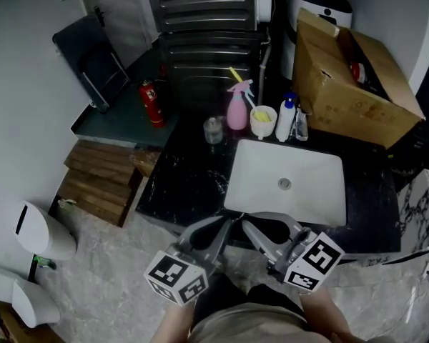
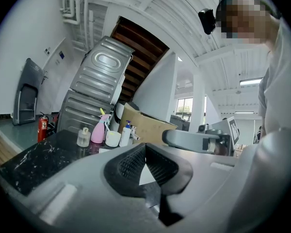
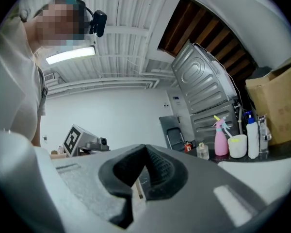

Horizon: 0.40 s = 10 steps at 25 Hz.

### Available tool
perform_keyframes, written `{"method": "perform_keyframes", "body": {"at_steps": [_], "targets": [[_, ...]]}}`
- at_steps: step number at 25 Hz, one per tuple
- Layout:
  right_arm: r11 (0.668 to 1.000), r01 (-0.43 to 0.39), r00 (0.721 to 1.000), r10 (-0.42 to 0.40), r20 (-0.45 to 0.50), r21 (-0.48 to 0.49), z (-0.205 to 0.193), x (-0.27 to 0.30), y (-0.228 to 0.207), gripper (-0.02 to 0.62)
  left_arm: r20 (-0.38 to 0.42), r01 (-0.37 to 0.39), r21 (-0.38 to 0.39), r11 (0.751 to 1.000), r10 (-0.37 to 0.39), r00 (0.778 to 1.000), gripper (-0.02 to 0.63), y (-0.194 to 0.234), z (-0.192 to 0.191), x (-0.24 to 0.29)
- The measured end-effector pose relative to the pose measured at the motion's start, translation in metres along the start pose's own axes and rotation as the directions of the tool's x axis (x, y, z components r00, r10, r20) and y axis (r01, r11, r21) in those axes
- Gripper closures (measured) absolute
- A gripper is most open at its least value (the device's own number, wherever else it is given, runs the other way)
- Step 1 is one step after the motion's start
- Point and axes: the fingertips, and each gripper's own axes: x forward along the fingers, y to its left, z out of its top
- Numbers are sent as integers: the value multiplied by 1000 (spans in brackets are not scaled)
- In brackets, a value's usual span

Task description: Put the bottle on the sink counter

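A pink spray bottle (image 1: 237, 109) stands at the back of the black sink counter (image 1: 179, 181). Beside it are a white cup (image 1: 263, 122), a white bottle with a blue cap (image 1: 286, 118) and a small glass bottle (image 1: 213, 129). The same row shows in the left gripper view, pink spray bottle (image 2: 98, 130), and in the right gripper view, pink spray bottle (image 3: 220, 140). My left gripper (image 1: 225, 224) and right gripper (image 1: 246, 227) hover at the counter's near edge, tips close together. Both are shut with nothing in them, left gripper (image 2: 145, 144), right gripper (image 3: 145, 147).
A white basin (image 1: 286, 181) is set in the counter just beyond the grippers. An open cardboard box (image 1: 350, 77) sits at the back right. A red fire extinguisher (image 1: 152, 103) stands left of the counter, with wooden steps (image 1: 100, 181) below and white bins (image 1: 43, 231) on the floor.
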Motion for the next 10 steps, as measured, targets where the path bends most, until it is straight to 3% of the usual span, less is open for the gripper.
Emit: {"method": "perform_keyframes", "body": {"at_steps": [10], "targets": [[997,-25,999,21,-45,-78,-9,8,10,592,28,-4,-19,1000,5,1000,598,8,6,4]]}}
